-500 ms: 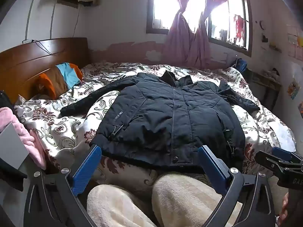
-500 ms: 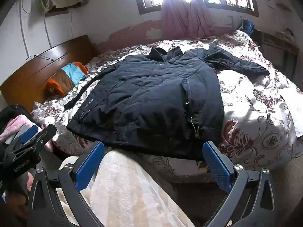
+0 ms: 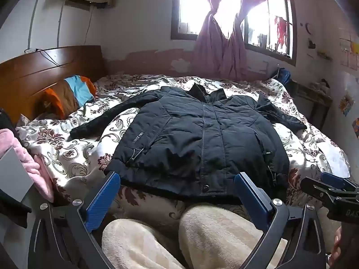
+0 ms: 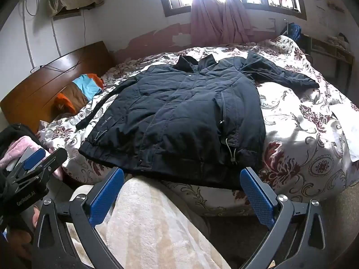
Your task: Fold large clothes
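A dark navy padded jacket [image 3: 202, 139] lies flat, front side up, on a bed [image 3: 76, 157] covered with a cream quilt printed with maroon flowers. Its collar points toward the window [image 3: 233, 11], its hem hangs near the bed edge closest to the cameras, and both sleeves spread outward. Small pale lettering near the left pocket reads "SINCE 198", the last character unclear.

The left gripper [image 3: 177, 198] hangs short of the hem with its blue-padded fingers [image 3: 103, 199] wide apart, holding nothing. The right gripper [image 4: 181, 198] is likewise spread wide and empty, near the hem. In the right wrist view, the side of the left gripper carries white lettering that looks like "GenRobot.AI". In the left wrist view, the right gripper shows partial letters, "DAS".

A wooden headboard [image 3: 44, 71] stands at the left, with an orange, brown and blue pillow [image 3: 71, 94] against it. Pink curtains [image 3: 224, 44] are tied at the window. The person's legs in cream fleece [image 3: 202, 235] fill the foreground.
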### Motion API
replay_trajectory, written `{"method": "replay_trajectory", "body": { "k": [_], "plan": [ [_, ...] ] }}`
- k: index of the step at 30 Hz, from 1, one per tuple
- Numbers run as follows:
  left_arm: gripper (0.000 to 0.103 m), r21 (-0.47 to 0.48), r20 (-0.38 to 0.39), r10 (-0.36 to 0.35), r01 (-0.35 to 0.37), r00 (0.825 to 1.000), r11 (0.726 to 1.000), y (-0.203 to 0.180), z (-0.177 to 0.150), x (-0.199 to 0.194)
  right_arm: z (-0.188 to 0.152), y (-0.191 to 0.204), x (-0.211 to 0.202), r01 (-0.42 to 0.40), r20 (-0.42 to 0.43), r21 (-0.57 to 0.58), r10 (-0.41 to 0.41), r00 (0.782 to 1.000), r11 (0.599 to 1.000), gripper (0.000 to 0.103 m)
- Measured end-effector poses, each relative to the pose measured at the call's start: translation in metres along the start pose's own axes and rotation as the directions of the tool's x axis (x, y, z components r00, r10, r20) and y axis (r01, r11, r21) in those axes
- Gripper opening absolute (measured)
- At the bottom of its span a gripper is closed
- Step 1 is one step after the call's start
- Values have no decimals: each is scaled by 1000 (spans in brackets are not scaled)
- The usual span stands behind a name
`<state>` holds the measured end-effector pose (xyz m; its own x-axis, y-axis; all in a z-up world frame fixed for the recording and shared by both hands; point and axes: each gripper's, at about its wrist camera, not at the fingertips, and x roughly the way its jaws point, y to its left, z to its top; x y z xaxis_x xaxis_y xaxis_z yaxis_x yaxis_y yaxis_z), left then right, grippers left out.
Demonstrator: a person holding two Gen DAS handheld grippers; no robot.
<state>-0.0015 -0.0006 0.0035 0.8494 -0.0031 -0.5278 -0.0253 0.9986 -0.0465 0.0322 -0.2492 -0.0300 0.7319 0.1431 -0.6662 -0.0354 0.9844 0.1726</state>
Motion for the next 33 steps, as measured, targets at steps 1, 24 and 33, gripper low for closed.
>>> {"method": "replay_trajectory", "body": {
  "k": [1,24,33],
  "plan": [
    [102,9,-3,1,-1,1000,1000,-2,-1,1,0,0,0,0,0,0,0,1000,1000,102],
    [102,10,0,1,-1,1000,1000,-2,-1,1,0,-1,2,0,-4,2,0,1000,1000,102],
    [102,11,0,2,-2,1000,1000,-2,-1,1,0,-2,3,0,-4,3,0,1000,1000,102]
  ]
}}
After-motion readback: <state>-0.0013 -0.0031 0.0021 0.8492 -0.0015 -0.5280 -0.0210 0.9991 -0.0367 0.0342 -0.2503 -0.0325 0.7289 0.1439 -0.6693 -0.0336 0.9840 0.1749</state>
